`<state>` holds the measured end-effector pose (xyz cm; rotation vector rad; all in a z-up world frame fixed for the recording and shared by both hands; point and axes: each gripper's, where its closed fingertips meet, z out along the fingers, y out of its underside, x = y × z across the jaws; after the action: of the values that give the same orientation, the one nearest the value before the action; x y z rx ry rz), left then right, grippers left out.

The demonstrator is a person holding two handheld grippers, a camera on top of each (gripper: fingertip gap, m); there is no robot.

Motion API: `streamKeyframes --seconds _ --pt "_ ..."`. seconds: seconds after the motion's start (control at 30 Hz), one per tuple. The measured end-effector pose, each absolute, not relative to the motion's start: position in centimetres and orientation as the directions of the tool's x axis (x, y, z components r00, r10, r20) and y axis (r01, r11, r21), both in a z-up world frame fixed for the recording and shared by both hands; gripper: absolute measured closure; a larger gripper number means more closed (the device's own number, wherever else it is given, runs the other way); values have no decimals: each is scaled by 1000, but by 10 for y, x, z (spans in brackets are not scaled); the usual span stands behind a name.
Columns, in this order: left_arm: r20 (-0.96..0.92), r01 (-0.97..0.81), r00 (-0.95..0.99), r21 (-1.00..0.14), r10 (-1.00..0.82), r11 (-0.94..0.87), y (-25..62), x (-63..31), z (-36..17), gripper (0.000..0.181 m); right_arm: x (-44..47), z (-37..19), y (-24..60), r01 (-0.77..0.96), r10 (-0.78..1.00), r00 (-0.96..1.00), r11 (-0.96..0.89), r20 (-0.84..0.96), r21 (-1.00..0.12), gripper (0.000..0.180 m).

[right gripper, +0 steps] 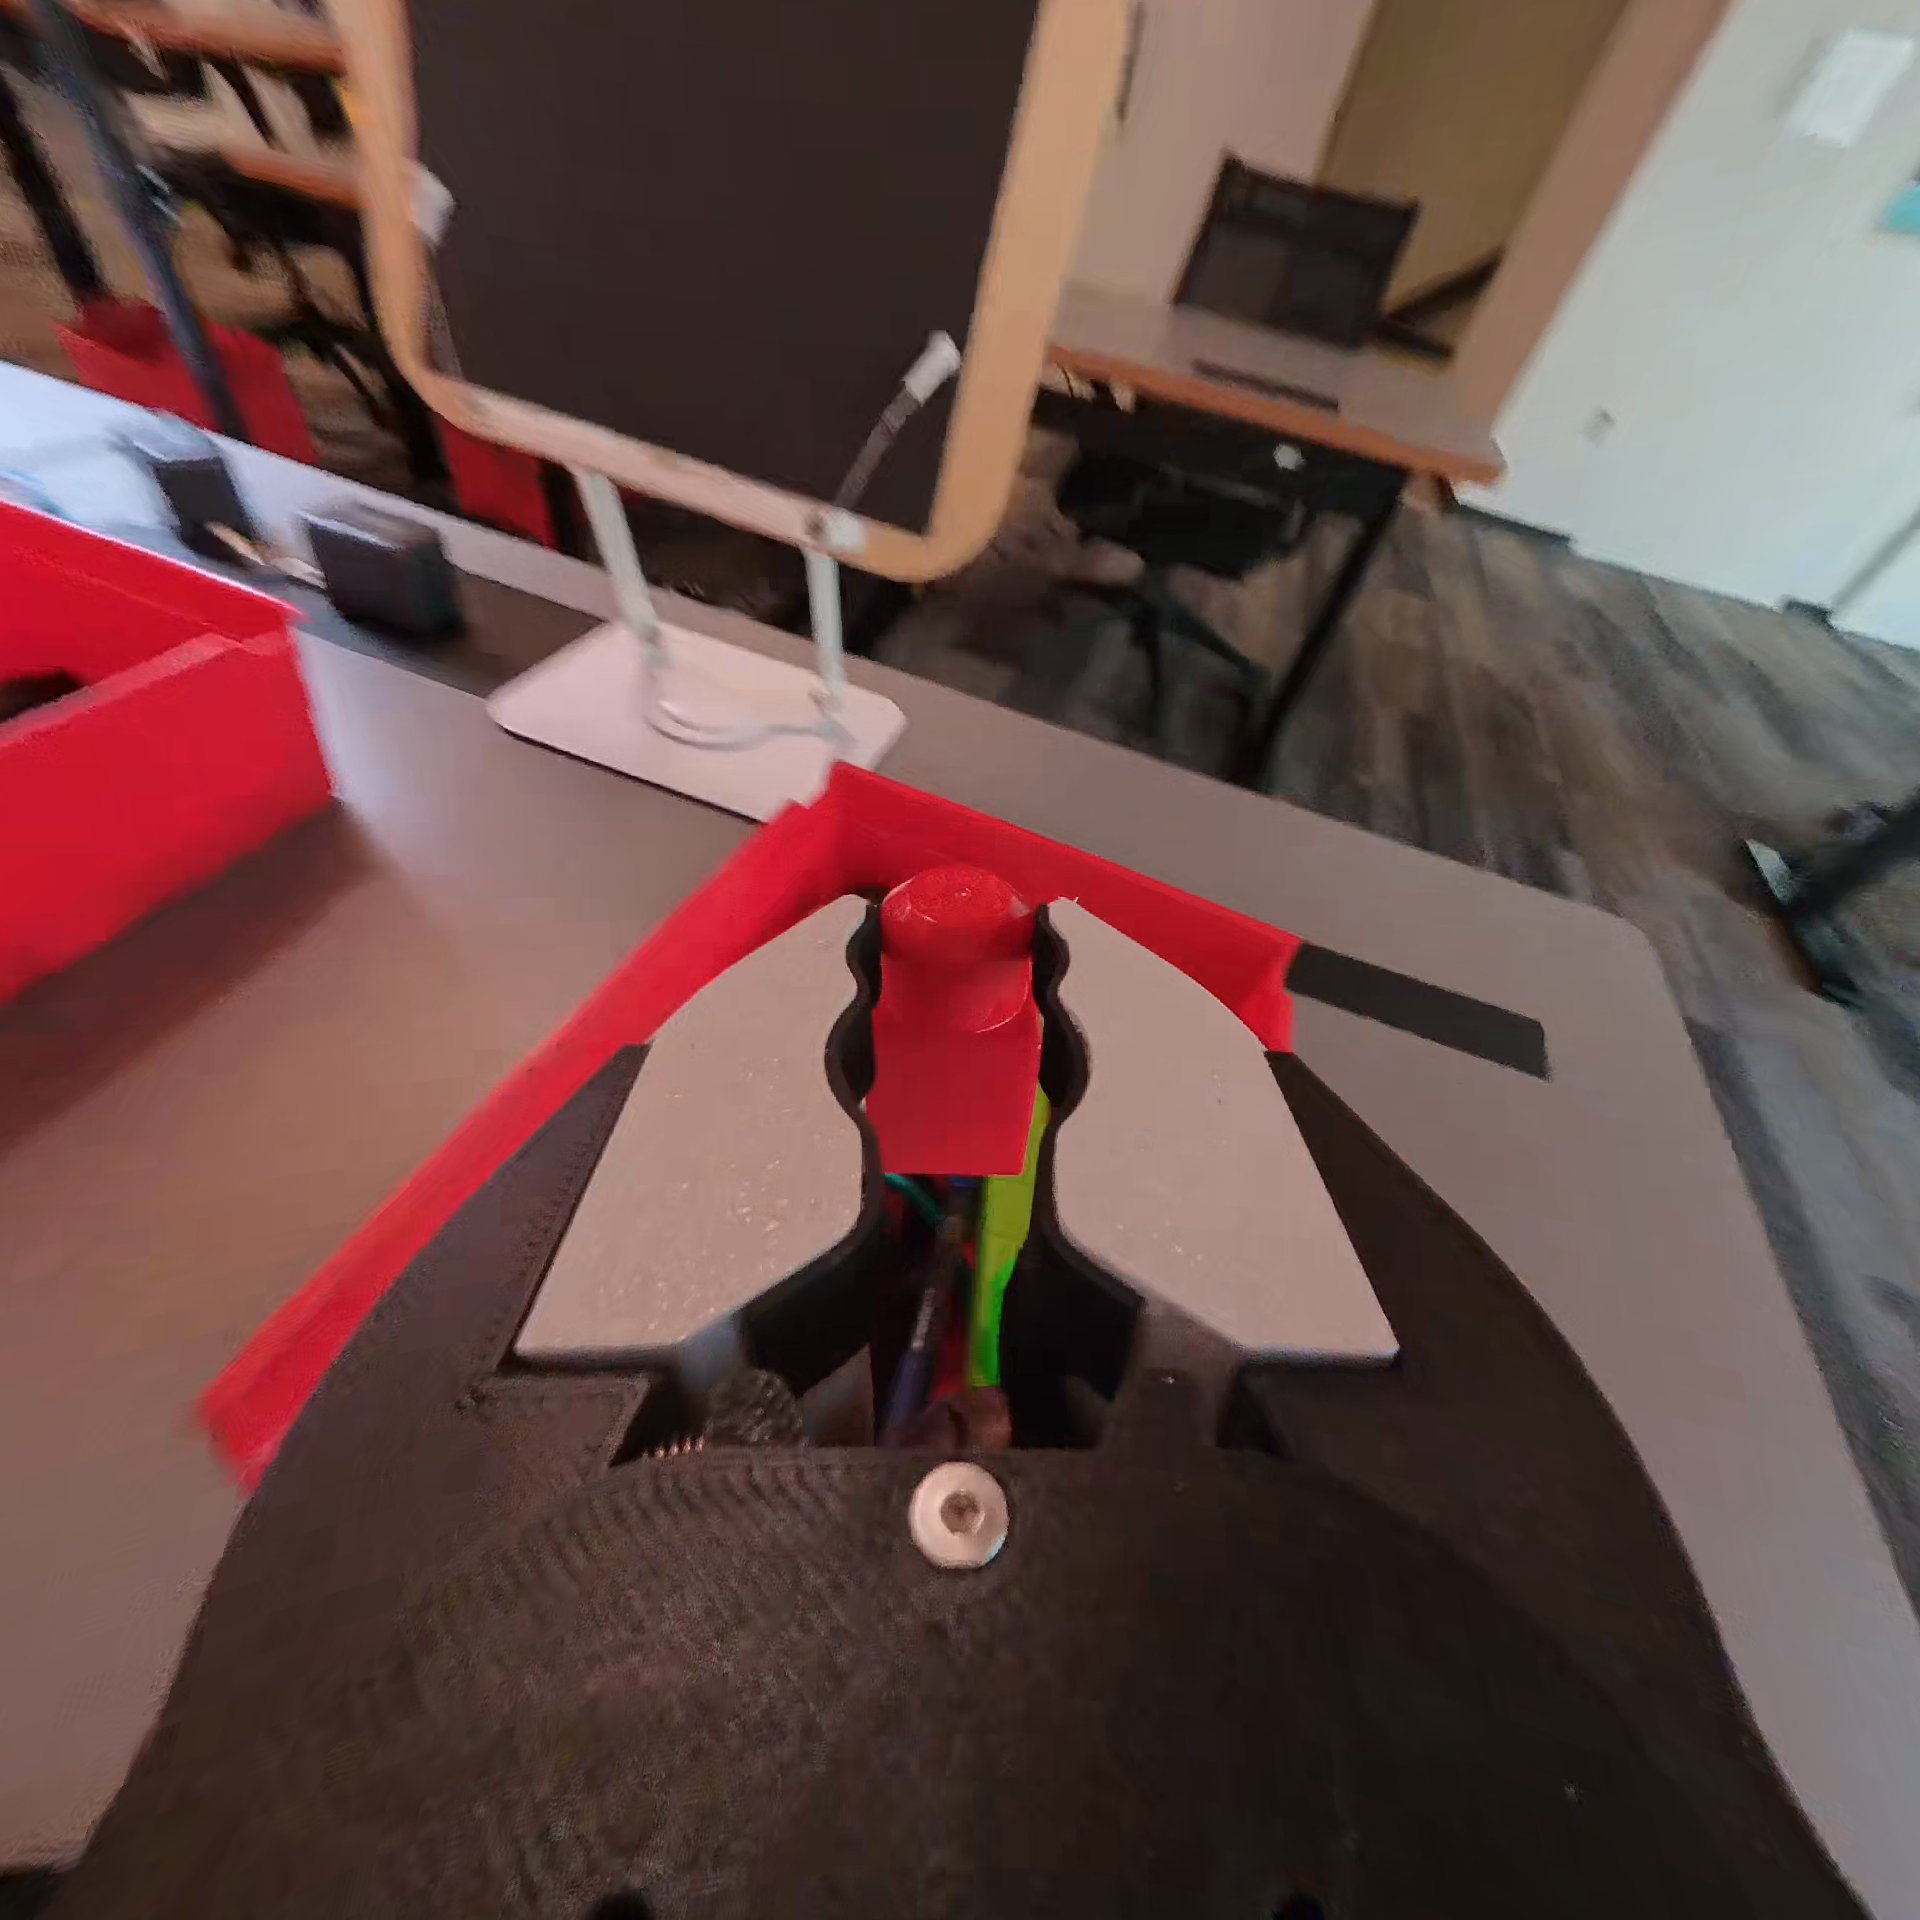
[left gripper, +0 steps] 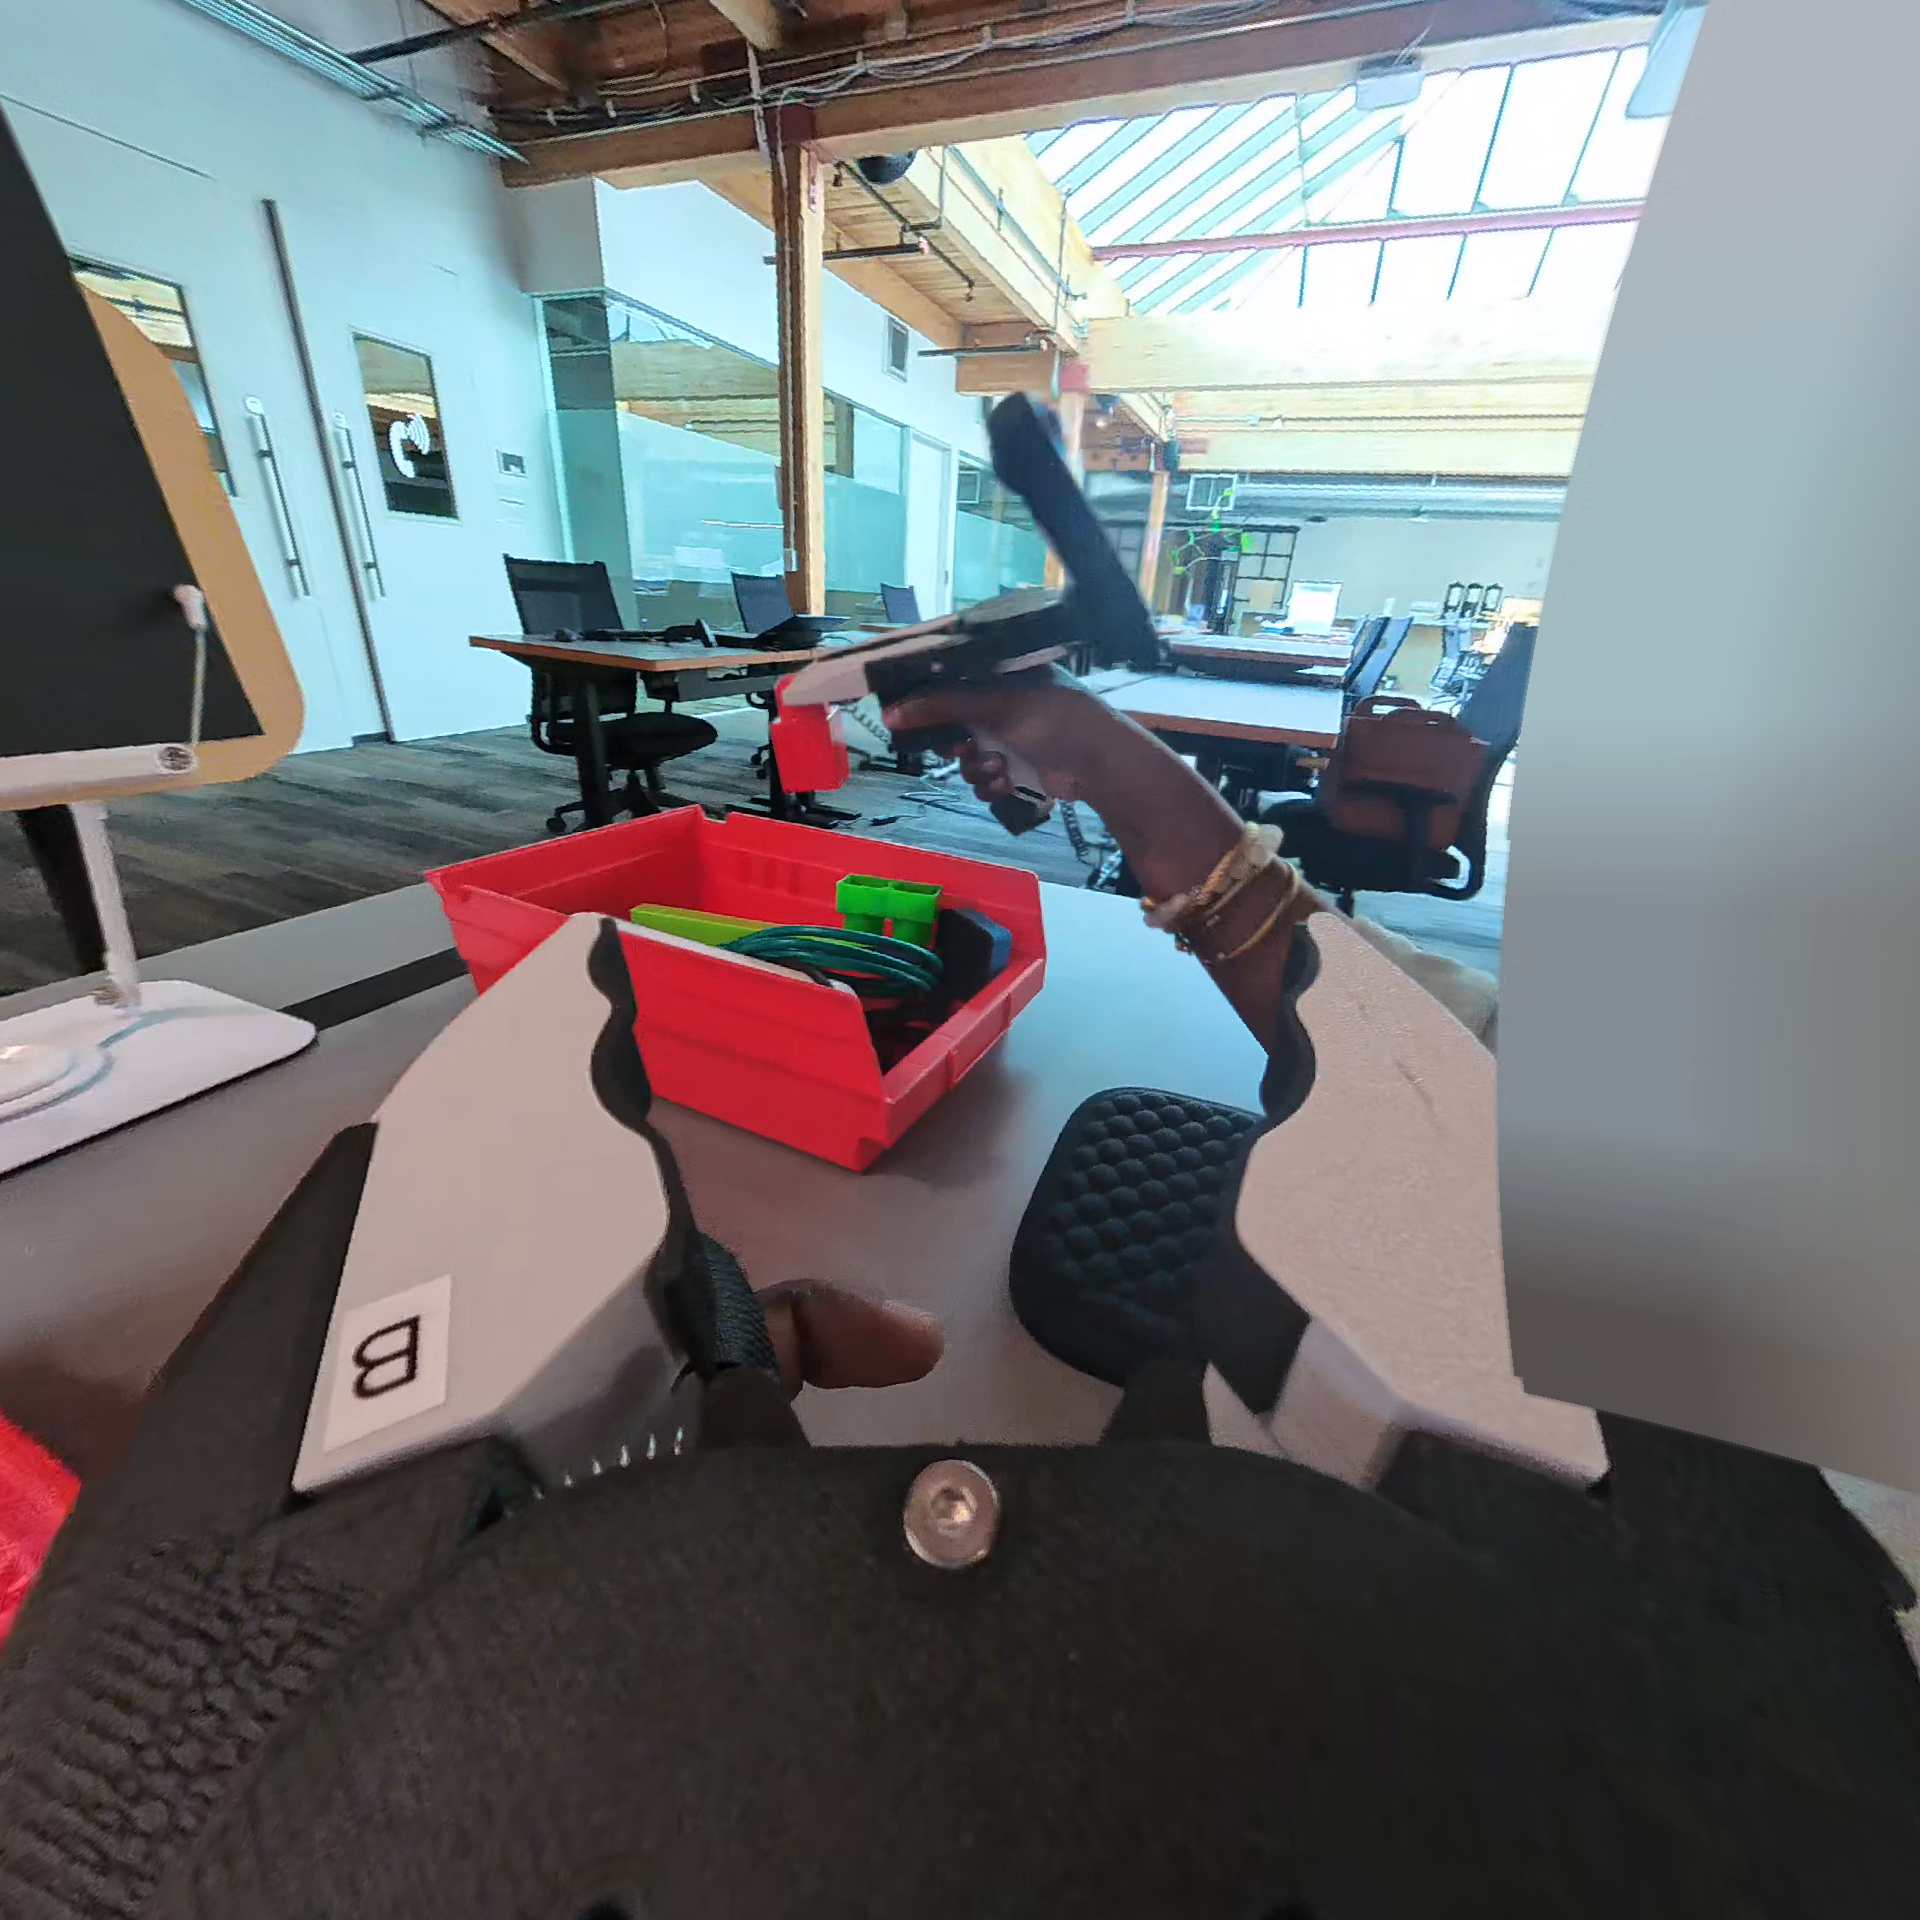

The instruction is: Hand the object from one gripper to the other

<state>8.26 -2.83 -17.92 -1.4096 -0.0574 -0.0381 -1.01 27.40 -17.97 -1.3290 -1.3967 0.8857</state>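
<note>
Red brick (right gripper: 961,1049) clamped between right gripper (right gripper: 956,997) tips, lifted above red bin (left gripper: 769,1049). Left gripper (left gripper: 956,1039) spread wide, empty, low over bench (left gripper: 1122,997). Could slip (shallow pinch, hold near brick's edges) if released early. Open air over bin; monitor stand (left gripper: 135,1039) crowds left.

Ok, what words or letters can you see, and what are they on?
I can't read writing out, only say where it is.
White sticker on the left gripper: one black letter.
Door window: a white logo.
Wall plaque: too small to read.
Sheet on the wall: too blurred to read.
</note>
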Motion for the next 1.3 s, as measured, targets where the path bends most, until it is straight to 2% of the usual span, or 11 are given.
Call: streamKeyframes --seconds 0.03,0.3,0.53,0.7,0.87,1.03,1.3 --pt "64 61 998 -985 14 161 -30 81 -179 64 -20 -189 285 319 980 97 133 171 -939 152" --pt "81 67 994 -980 68 186 -45 66 -174 68 -66 -261 335 599 957 162 100 242 -795 152" --pt "80 59 990 -984 119 170 -53 54 -177 70 -65 -292 357 754 914 160 131 373 -644 151" --pt "96 75 984 -987 147 142 -56 47 -182 71 -64 -313 358 816 925 127 109 359 -568 151" --pt "170 149 970 -981 176 125 -58 38 -186 65 -63 -311 355 811 928 124 110 353 -574 146" --pt "235 222 956 -970 175 95 -63 32 -193 48 -58 -282 351 736 931 171 97 322 -670 106" --pt "275 292 902 -956 334 -1 -87 -1 -213 42 -9 -237 282 497 988 90 67 128 -865 34"
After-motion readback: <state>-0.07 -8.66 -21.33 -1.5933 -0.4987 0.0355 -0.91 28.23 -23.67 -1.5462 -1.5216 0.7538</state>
